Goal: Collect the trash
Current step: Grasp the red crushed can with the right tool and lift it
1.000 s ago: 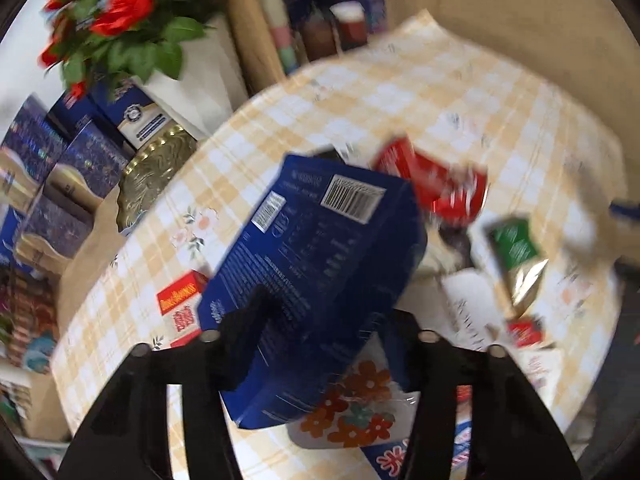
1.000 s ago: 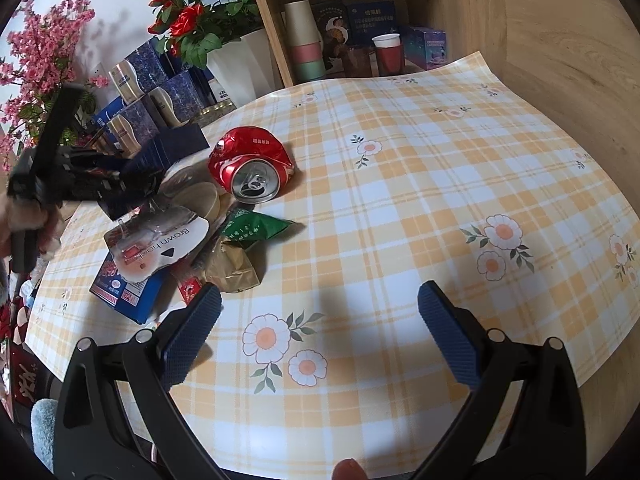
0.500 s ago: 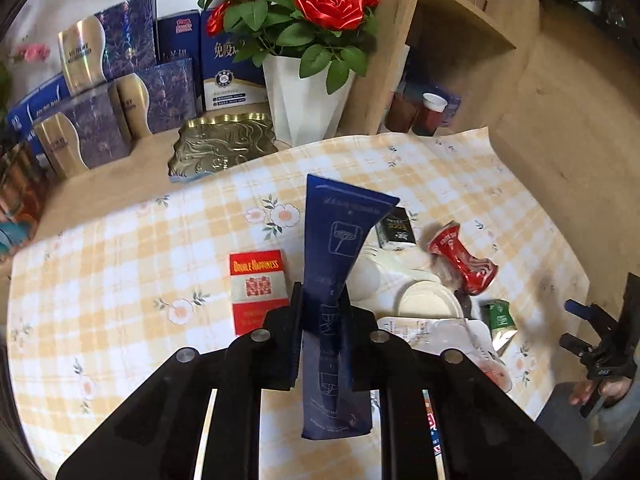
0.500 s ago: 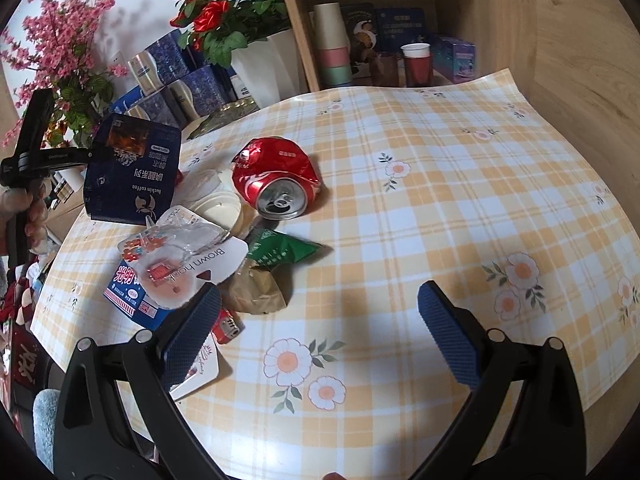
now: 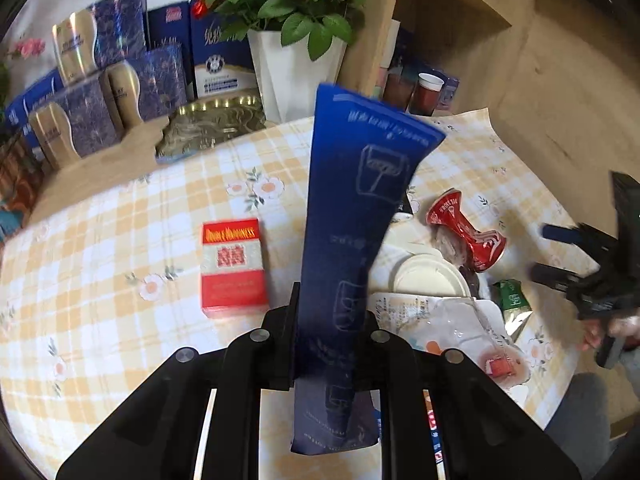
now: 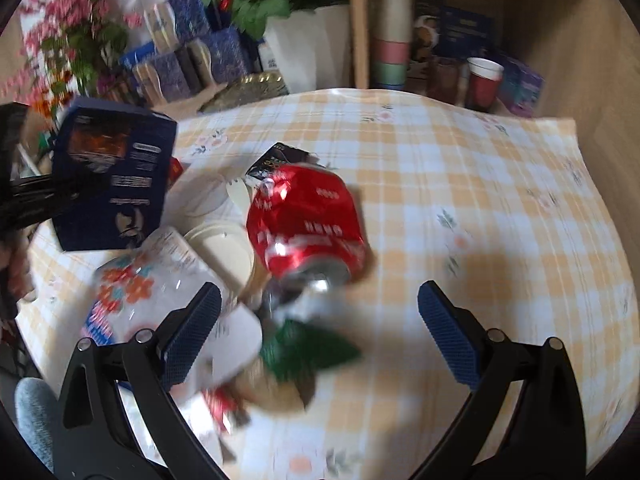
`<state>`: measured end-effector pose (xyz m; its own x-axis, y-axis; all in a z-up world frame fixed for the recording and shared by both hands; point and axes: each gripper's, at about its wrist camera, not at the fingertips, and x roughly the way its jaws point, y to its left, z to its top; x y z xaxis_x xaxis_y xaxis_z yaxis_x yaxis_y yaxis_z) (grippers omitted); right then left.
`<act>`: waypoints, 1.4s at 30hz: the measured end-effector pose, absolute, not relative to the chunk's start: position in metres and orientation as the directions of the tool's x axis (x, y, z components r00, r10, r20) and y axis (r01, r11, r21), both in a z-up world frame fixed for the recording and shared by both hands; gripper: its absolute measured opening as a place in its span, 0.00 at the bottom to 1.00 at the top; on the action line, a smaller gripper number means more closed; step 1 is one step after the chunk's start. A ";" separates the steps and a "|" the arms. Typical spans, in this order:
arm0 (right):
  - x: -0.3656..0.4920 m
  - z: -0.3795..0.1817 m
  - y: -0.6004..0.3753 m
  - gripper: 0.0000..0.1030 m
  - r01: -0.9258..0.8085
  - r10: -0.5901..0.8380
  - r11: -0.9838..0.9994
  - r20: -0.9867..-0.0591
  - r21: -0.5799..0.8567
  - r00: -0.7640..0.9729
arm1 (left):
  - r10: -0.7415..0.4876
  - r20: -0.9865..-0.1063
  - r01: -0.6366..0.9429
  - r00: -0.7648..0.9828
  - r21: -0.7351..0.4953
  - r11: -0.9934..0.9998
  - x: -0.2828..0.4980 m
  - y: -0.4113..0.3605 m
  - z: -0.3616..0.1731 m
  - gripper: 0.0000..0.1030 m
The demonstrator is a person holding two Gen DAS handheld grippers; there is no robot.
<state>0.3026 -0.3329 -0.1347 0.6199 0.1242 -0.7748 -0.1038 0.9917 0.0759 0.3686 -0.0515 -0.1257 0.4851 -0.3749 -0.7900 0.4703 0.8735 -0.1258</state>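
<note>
blue carton (image 5: pixel 352 216): flattened dark card, glossy print, pinched thin near its lower end and flaring wide at the free top; lifted clear of the bench, above and to the left of the crushed can
left gripper (image 5: pixel 332 344): jaws clamped on the blue carton, black plastic arms
right gripper (image 6: pixel 318 334): jaws wide apart with nothing between them, blue knurled pads, hovering just on the near side of the crushed can
crushed can (image 6: pixel 308 224): red thin metal, dented and creased, lying on its side with the silver mouth toward the camera
litter near the can: white round lid (image 6: pixel 224 252) just to its left, clear crinkly floral wrapper (image 6: pixel 148 292) further left, green foil sachet (image 6: pixel 308 350) in front
bench (image 6: pixel 460 184): smooth yellow-check cloth with small flowers
risk, carton: the tall free end may swing or slide out of the narrow pinch, since slick card gives little hold
risk, can: its rounded, springy wall may squirt sideways from the pads or roll on the smooth cloth
risk, pile: closing low may drag in the sachet or the wrapper with the can
</note>
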 end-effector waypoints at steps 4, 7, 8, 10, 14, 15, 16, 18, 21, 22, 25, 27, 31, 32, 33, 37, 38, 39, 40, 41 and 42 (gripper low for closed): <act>0.354 -0.147 -0.308 0.94 -0.101 0.078 0.995 -0.830 0.027 0.553 | -0.376 -0.788 0.453 0.487 -0.140 0.880 0.364 -0.051 -0.131 0.14; 0.381 -0.155 -0.306 0.94 -0.060 0.059 0.998 -0.856 0.032 0.513 | -0.382 -0.781 0.440 0.493 -0.155 0.885 0.362 -0.048 -0.130 0.14; 0.390 -0.158 -0.307 0.94 -0.041 0.069 0.998 -0.868 0.056 0.492 | -0.387 -0.776 0.437 0.499 -0.160 0.885 0.360 -0.046 -0.128 0.14; 0.403 -0.168 -0.310 0.89 -0.010 0.079 0.997 -0.900 0.082 0.428 | -0.395 -0.761 0.434 0.514 -0.167 0.885 0.356 -0.042 -0.123 0.14; 0.409 -0.177 -0.316 0.68 0.027 0.078 0.995 -0.924 0.095 0.373 | -0.397 -0.745 0.425 0.536 -0.169 0.889 0.351 -0.035 -0.116 0.14; 0.407 -0.173 -0.320 0.60 0.033 0.098 0.992 -0.918 0.120 0.384 | -0.398 -0.740 0.421 0.542 -0.170 0.891 0.349 -0.032 -0.113 0.13; 0.405 -0.169 -0.323 0.51 0.037 0.114 0.990 -0.912 0.140 0.394 | -0.399 -0.737 0.419 0.545 -0.173 0.892 0.348 -0.030 -0.112 0.13; 0.398 -0.154 -0.334 0.35 0.052 0.147 0.981 -0.887 0.188 0.438 | -0.396 -0.732 0.411 0.555 -0.173 0.895 0.345 -0.026 -0.108 0.13; 0.387 -0.136 -0.351 0.14 0.081 0.162 0.971 -0.864 0.227 0.476 | -0.388 -0.722 0.399 0.574 -0.167 0.902 0.340 -0.020 -0.101 0.13; 0.381 -0.130 -0.358 0.12 0.092 0.162 0.967 -0.854 0.236 0.494 | -0.385 -0.718 0.395 0.580 -0.165 0.904 0.338 -0.018 -0.098 0.13; 0.365 -0.114 -0.370 0.12 0.100 0.162 0.962 -0.826 0.254 0.540 | -0.386 -0.703 0.385 0.597 -0.171 0.907 0.330 -0.011 -0.087 0.13; 0.351 -0.107 -0.377 0.12 0.102 0.178 0.954 -0.807 0.282 0.562 | -0.388 -0.693 0.387 0.608 -0.168 0.907 0.320 -0.008 -0.078 0.13; 0.309 -0.095 -0.379 0.12 0.067 0.225 0.941 -0.759 0.333 0.610 | -0.404 -0.667 0.400 0.626 -0.171 0.901 0.288 0.000 -0.060 0.13; 0.299 -0.091 -0.378 0.12 0.054 0.238 0.938 -0.747 0.344 0.620 | -0.407 -0.659 0.406 0.632 -0.166 0.899 0.279 0.000 -0.056 0.13; 0.284 -0.089 -0.377 0.12 0.039 0.257 0.932 -0.732 0.361 0.632 | -0.413 -0.649 0.413 0.639 -0.164 0.896 0.266 0.002 -0.051 0.13; 0.225 -0.082 -0.367 0.12 -0.013 0.324 0.906 -0.674 0.423 0.664 | -0.439 -0.620 0.417 0.650 -0.191 0.888 0.223 0.010 -0.042 0.13; 0.214 -0.081 -0.364 0.12 -0.026 0.338 0.901 -0.662 0.433 0.669 | -0.436 -0.616 0.421 0.656 -0.181 0.889 0.208 0.010 -0.041 0.13; 0.199 -0.081 -0.360 0.11 -0.041 0.349 0.898 -0.652 0.439 0.674 | -0.434 -0.614 0.425 0.659 -0.172 0.889 0.198 0.010 -0.040 0.13; 0.188 -0.080 -0.357 0.12 -0.051 0.352 0.898 -0.644 0.438 0.679 | -0.435 -0.612 0.431 0.661 -0.166 0.887 0.187 0.010 -0.040 0.13; 0.169 -0.080 -0.351 0.12 -0.074 0.363 0.896 -0.628 0.437 0.688 | -0.440 -0.609 0.436 0.660 -0.167 0.885 0.177 0.011 -0.040 0.13; 0.157 -0.081 -0.347 0.12 -0.090 0.373 0.894 -0.620 0.439 0.690 | -0.450 -0.608 0.441 0.655 -0.176 0.880 0.164 0.012 -0.040 0.13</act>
